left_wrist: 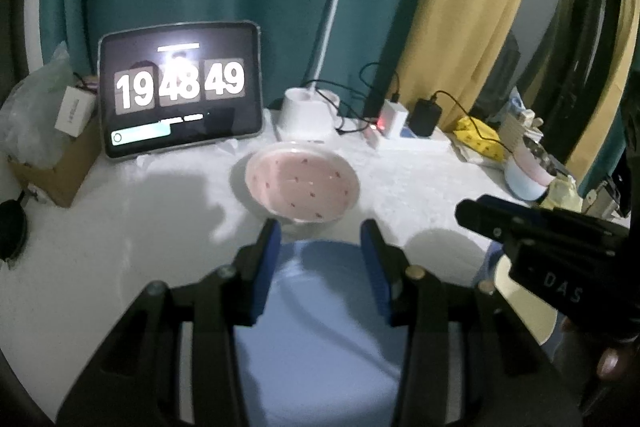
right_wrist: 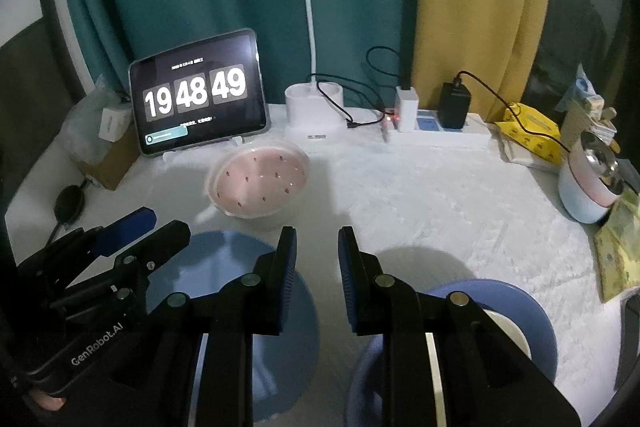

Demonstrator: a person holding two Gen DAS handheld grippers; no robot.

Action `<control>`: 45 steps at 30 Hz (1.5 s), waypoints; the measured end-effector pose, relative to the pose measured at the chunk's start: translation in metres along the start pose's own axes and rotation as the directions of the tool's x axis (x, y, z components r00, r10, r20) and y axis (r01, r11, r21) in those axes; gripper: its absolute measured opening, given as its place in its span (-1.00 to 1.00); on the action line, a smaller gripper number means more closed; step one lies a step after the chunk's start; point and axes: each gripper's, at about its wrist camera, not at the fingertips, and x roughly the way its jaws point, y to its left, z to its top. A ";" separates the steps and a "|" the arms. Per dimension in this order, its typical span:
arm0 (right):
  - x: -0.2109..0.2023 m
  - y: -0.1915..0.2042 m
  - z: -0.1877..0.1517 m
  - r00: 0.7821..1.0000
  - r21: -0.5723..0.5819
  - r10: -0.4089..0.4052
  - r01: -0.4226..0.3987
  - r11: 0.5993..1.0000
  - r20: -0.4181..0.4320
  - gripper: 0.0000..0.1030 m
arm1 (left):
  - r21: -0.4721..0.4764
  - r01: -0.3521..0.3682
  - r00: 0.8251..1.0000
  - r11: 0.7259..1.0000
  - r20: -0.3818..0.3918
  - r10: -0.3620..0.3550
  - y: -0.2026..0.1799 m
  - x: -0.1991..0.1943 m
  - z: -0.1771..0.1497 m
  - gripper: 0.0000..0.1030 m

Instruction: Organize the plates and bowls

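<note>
A pink bowl with small red dots (left_wrist: 302,185) sits mid-table; it also shows in the right wrist view (right_wrist: 259,183). A flat blue plate (left_wrist: 320,327) lies under my open, empty left gripper (left_wrist: 318,239); the right wrist view shows the same plate (right_wrist: 224,267) with the left gripper (right_wrist: 156,225) above its left edge. My right gripper (right_wrist: 317,239) is open and empty above the table, between the blue plate and a blue bowl (right_wrist: 532,315) that holds a white dish (right_wrist: 508,331). The right gripper (left_wrist: 472,213) also shows at the right of the left wrist view.
A tablet showing a clock (right_wrist: 198,93) leans at the back left. A white desk lamp (right_wrist: 314,115), a power strip with chargers (right_wrist: 432,131), a yellow packet (right_wrist: 532,135) and a pink-and-white pot (right_wrist: 588,187) line the back and right. A cardboard box (left_wrist: 56,167) stands left.
</note>
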 end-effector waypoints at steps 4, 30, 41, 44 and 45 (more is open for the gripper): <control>0.013 0.005 0.008 1.000 0.004 0.007 -0.007 1.000 -0.010 -0.56 | -0.009 -0.007 1.000 1.000 -0.005 0.007 0.011 0.009 0.007 -0.16; 0.116 0.012 0.032 0.988 0.115 0.022 -0.004 0.993 -0.153 -0.57 | -0.087 -0.041 0.988 0.995 -0.151 0.027 0.061 0.090 0.035 -0.16; 0.148 0.002 0.025 0.975 0.189 0.031 0.011 0.982 -0.218 -0.42 | -0.066 -0.055 0.974 0.996 -0.222 0.040 0.059 0.116 0.036 -0.17; 0.153 0.002 0.023 0.975 0.186 0.034 0.007 0.982 -0.218 -0.43 | -0.065 -0.056 0.968 0.996 -0.248 0.038 0.059 0.123 0.033 -0.17; 0.154 0.003 0.023 0.975 0.183 0.035 0.006 0.983 -0.220 -0.43 | -0.063 -0.062 0.967 0.996 -0.251 0.044 0.060 0.125 0.032 -0.17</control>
